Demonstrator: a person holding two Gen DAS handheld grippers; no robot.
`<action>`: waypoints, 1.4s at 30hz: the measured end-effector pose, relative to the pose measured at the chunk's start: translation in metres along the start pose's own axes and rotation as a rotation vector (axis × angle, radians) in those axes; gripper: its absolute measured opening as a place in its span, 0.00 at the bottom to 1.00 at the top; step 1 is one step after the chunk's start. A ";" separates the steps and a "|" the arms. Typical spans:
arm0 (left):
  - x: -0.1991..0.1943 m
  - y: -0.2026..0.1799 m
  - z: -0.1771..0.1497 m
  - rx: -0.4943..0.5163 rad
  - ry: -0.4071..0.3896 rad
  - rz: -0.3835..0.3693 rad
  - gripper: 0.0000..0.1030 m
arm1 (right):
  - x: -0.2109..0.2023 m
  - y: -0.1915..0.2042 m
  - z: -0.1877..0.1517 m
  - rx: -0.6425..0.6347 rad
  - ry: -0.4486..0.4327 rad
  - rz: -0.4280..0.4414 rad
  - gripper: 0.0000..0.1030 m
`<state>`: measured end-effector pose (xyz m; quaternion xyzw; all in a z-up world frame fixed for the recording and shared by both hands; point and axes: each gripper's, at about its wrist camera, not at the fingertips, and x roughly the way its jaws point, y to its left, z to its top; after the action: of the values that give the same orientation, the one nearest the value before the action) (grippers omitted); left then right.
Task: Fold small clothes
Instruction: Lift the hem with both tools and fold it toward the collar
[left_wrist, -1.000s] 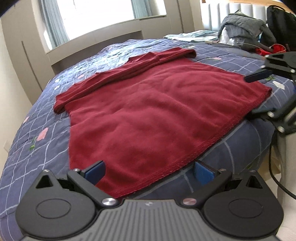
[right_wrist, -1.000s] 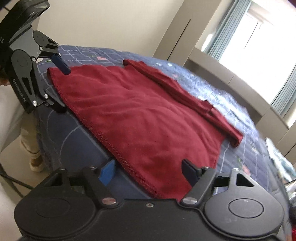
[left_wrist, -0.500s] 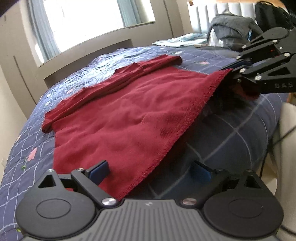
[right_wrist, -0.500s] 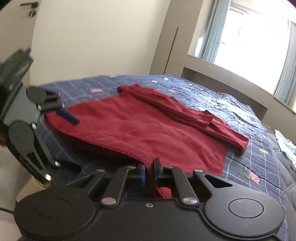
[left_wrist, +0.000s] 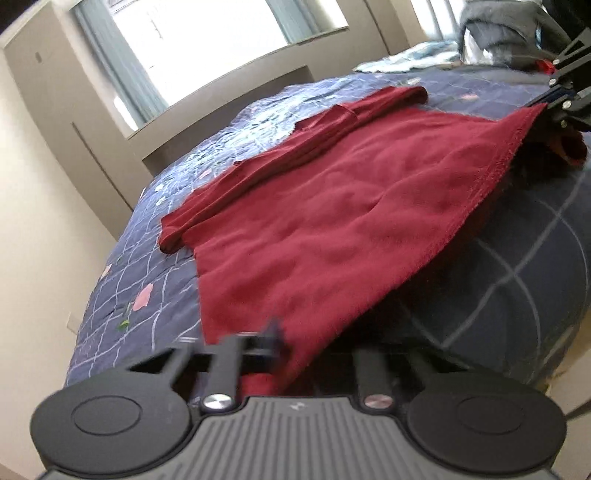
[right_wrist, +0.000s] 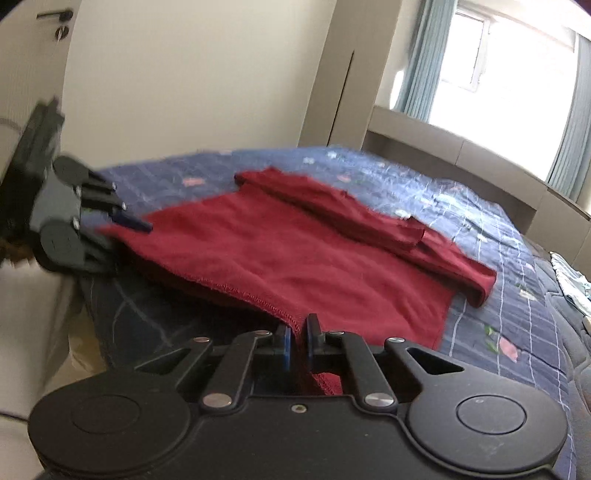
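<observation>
A dark red garment lies spread flat on the bed, its sleeves folded across the far side. The near hem is lifted off the cover and stretched between both grippers. In the left wrist view my left gripper is shut on the near hem corner, with its fingers blurred and partly under cloth. The right gripper holds the other hem corner at the upper right. In the right wrist view the right gripper is shut on the red garment's hem, which bunches behind its pads. The left gripper pinches the far corner.
The bed has a blue quilted cover and its edge drops away under the hem. A grey pile of clothes and a light blue cloth lie at the far side. A wall with a door stands behind the left gripper.
The left gripper, open around the hem corner before, has shut on it. The right gripper shut on the other corner a second ago and lifted it, raising the hem off the bed.
</observation>
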<state>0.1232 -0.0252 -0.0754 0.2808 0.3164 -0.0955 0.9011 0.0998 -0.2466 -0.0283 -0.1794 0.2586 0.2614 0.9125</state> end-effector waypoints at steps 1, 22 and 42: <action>-0.001 0.000 -0.001 0.016 -0.003 0.004 0.05 | 0.003 0.002 -0.002 -0.011 0.016 0.000 0.08; -0.099 0.003 -0.021 0.191 -0.001 -0.241 0.03 | -0.068 0.032 -0.006 -0.143 0.148 0.141 0.04; -0.120 0.066 0.041 0.111 -0.029 -0.345 0.04 | -0.098 -0.009 0.064 -0.097 0.192 0.275 0.04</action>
<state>0.0735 0.0048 0.0552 0.2701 0.3412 -0.2700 0.8589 0.0581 -0.2622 0.0799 -0.2104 0.3538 0.3775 0.8295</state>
